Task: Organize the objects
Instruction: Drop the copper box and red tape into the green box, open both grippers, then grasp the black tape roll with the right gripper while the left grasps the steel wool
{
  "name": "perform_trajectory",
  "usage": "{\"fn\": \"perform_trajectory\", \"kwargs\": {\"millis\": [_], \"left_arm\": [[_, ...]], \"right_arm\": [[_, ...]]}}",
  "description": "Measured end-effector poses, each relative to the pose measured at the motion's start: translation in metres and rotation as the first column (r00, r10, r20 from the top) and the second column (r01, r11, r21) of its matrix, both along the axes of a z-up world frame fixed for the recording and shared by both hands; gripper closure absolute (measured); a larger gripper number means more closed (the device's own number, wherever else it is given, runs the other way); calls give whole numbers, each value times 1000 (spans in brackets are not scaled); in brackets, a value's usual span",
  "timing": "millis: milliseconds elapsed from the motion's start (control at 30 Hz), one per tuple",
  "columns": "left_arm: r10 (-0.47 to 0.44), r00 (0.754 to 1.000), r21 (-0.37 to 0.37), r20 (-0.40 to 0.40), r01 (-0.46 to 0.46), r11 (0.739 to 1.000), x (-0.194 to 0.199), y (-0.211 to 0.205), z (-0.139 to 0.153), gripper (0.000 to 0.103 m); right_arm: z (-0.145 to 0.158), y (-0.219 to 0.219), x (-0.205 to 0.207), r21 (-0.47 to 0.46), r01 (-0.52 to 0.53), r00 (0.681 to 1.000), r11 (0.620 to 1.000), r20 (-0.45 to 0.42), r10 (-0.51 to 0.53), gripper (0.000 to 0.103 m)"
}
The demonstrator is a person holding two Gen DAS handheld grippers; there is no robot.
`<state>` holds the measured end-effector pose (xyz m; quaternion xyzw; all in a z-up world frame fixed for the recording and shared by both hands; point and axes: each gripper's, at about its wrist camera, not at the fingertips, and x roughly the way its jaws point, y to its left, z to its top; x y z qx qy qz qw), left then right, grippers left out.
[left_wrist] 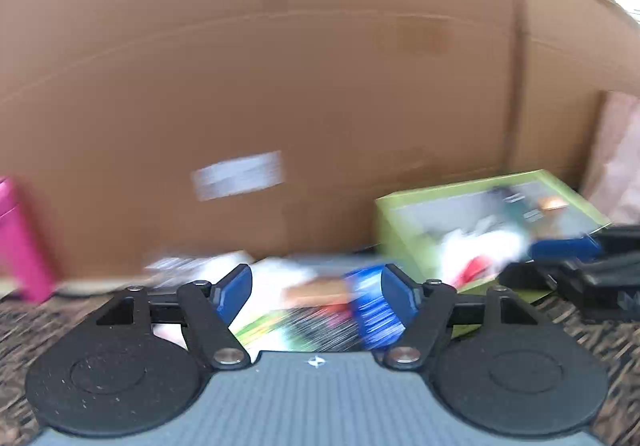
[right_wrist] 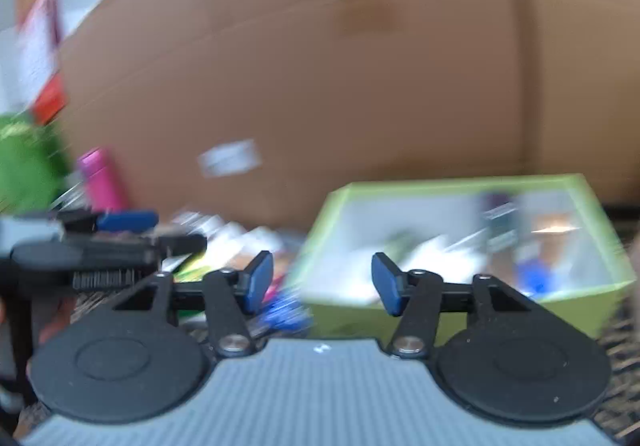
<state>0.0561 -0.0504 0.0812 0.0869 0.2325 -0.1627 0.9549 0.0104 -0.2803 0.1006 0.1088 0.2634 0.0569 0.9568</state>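
Two grippers are in my hands, and both stand spread with nothing between the pads. My left gripper [left_wrist: 316, 286] hangs low over a loose heap of small packets [left_wrist: 320, 302] on the dark patterned cloth [left_wrist: 44, 322]; the pictures are too smeared to tell what each packet is, only that one is blue and another has a green corner. My right gripper [right_wrist: 322, 282] points at the near left corner of the green box [right_wrist: 472, 238], which lies flat just to the right of the heap, picture side up.

Everything sits close against the big cardboard box [left_wrist: 280, 86], which stands like a wall behind. I take it the things were pushed up to it so they would not slide away. A pink bottle [right_wrist: 102, 180] stands upright at the left end, near that wall, well apart from the green box.

I hold the jaws wide because the next thing to lift is broader than a pinch: the green box would need a grip across an edge, the packets a gentler one. Neither pad touches anything that I can make out. My judgement is that the sorting is in an early or middle stretch, since the heap is unsorted.

The left gripper also shows at the left edge of the right view, side on, just beside the heap.
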Motion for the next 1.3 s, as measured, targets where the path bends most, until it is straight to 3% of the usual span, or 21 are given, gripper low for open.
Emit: {"fn": "perform_trajectory", "kwargs": {"millis": [100,200,367,733,800,833,867,933,1133,1300], "left_arm": [[81,996,62,-32,-78,995,-8,49,-19,28],[135,989,109,-57,-128,986,-11,79,-44,28],[154,983,89,-102,-145,985,-6,97,-63,28],[106,990,44,-98,-102,994,15,82,-67,28],[96,991,51,-92,-91,995,18,78,-68,28],[91,992,55,-92,-86,995,21,76,-69,28],[88,992,61,-92,-82,995,22,73,-70,28],[64,995,66,-78,-59,996,24,69,-71,28],[25,999,110,-48,-19,994,30,45,-69,28],[25,995,37,-92,-21,999,43,26,-60,28]], "right_arm": [[-21,49,9,2,-102,993,995,-56,102,46],[-40,86,22,-42,-138,987,990,-93,134,46],[-64,121,43,-203,-143,987,969,-94,127,46],[-107,113,83,-148,-84,987,985,-148,62,48],[-112,114,85,-158,-59,992,986,-123,40,55],[-113,115,84,-171,-41,994,984,-111,23,69],[-113,113,83,-169,-23,994,985,-106,5,75],[-112,105,79,-122,-13,995,992,-100,1,80],[-107,89,53,-105,6,994,994,-108,-17,82],[-101,79,38,-54,5,995,999,-100,-11,82]]}}
